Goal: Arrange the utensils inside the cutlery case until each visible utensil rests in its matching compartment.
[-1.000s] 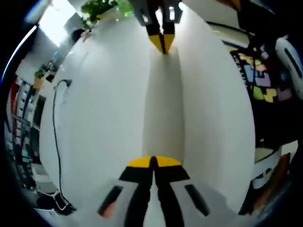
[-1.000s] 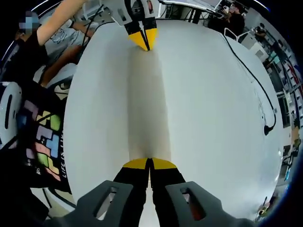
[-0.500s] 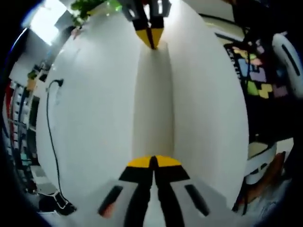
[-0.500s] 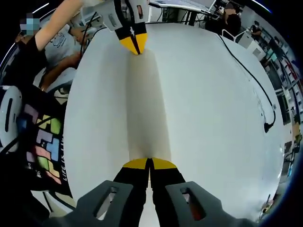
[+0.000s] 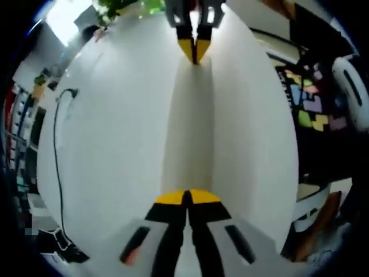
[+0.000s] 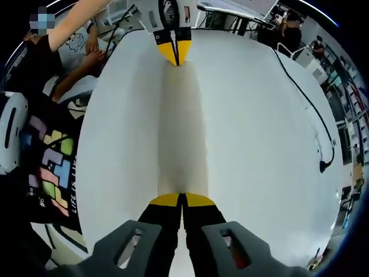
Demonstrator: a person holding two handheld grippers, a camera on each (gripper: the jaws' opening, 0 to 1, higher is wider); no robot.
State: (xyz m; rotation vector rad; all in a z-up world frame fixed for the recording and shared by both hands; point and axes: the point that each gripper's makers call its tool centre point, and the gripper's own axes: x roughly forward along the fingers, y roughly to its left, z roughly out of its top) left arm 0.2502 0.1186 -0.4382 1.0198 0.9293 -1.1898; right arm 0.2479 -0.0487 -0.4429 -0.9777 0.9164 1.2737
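The left gripper rises from the bottom centre of the left gripper view with its yellow-tipped jaws pressed together on nothing. The right gripper stands the same way at the bottom centre of the right gripper view, jaws closed and empty. Each also appears at the top centre of the other's view, tips pointing down the frame, so the two face each other across the desk. Judging by that mirrored, level pose with nothing held, this looks like a neutral stance at one end of the task, not a reach toward anything.

The cutlery case and its utensils are nowhere on the visible desk surface, so where they lie, and how far the sorting has got, cannot be judged. A pale shadow band runs down the middle of the white desk between the two grippers.

Counted: two grippers, four jaws, no utensils, no case. One black cable trails along the right side of the right gripper view, ending in a plug near the right edge. A patterned black shirt on the person holding the grippers sits at the left of that view, a bare arm crosses the upper left, and a green plant shows at the top left of the left gripper view.
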